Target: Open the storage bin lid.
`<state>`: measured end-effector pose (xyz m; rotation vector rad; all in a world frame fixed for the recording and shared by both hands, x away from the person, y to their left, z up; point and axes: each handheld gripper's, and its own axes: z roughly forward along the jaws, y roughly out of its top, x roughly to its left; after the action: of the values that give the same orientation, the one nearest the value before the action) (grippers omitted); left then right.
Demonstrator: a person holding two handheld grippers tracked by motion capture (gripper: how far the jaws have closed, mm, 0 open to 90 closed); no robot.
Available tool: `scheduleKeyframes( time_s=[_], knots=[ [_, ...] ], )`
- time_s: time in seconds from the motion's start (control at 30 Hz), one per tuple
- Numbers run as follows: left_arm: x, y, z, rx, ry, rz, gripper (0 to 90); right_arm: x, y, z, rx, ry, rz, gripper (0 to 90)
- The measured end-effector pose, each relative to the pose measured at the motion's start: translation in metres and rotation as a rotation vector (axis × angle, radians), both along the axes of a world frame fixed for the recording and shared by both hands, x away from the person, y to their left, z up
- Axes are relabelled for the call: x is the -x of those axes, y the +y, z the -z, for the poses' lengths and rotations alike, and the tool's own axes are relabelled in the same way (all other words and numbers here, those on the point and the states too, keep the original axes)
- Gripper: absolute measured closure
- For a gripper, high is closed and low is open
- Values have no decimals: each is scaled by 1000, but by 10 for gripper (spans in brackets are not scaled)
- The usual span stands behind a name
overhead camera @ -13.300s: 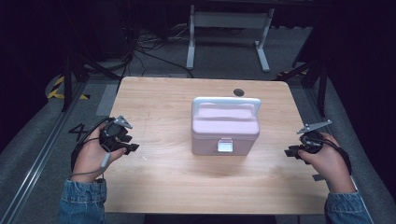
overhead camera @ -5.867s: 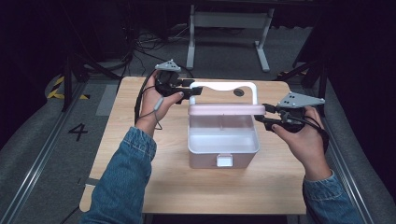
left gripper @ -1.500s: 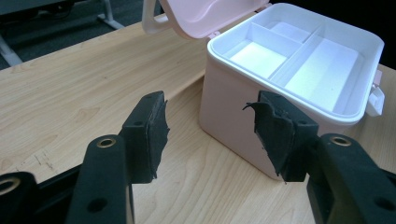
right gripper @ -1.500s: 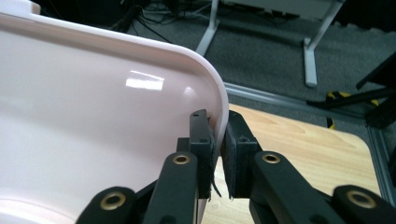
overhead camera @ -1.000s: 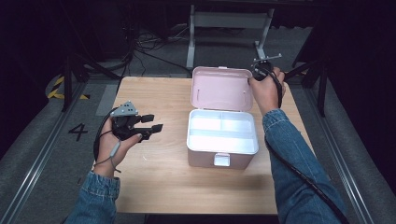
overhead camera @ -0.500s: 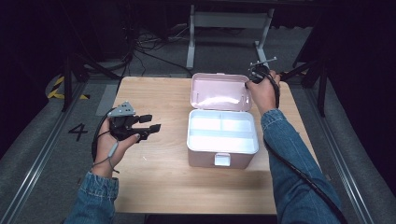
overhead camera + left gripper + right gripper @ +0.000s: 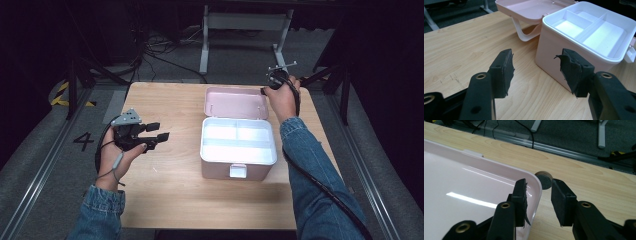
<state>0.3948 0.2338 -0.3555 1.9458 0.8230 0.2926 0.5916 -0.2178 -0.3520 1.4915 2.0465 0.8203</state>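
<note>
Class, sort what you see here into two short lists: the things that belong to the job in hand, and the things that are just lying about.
Belongs to the job:
- pink box, open, with a white divided tray
- its lid, folded back flat
- right hand-held gripper, jaws just opened, astride the lid's rim
- left hand-held gripper, open, holding nothing

Just lying about:
- round grommet in the table
- metal stand on the floor
- floor cables

Beyond the right claw, grey carpeted floor (image 7: pixel 320 55) holds a white metal stand (image 7: pixel 245 22) and tangled black cables (image 7: pixel 155 42).

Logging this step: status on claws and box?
Right claw just opening, straddling lid rim. Left claw open, idle. Box open, nothing blocking.
</note>
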Motion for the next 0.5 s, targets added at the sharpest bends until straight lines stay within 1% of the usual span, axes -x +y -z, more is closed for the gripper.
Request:
scheduleKeyframes(
  time_s=[0.13,0.3,0.33,0.43,0.5],
  knots=[
    [0,0,-1,-2,-7,1,445,7,-1,-13,-4,-30,-23,646],
    [1,-1,-2,-1,-13,1,443,25,-8,-37,-10,-74,-56,624],
    [1,-1,-2,-1,-13,1,442,25,-8,-37,-10,-74,-56,624],
    [2,-1,-3,-12,-17,-4,441,39,-17,-51,-26,-105,-79,613],
    [4,0,-4,-19,-7,-5,438,49,-23,-58,-31,-123,-96,611]
  ],
)
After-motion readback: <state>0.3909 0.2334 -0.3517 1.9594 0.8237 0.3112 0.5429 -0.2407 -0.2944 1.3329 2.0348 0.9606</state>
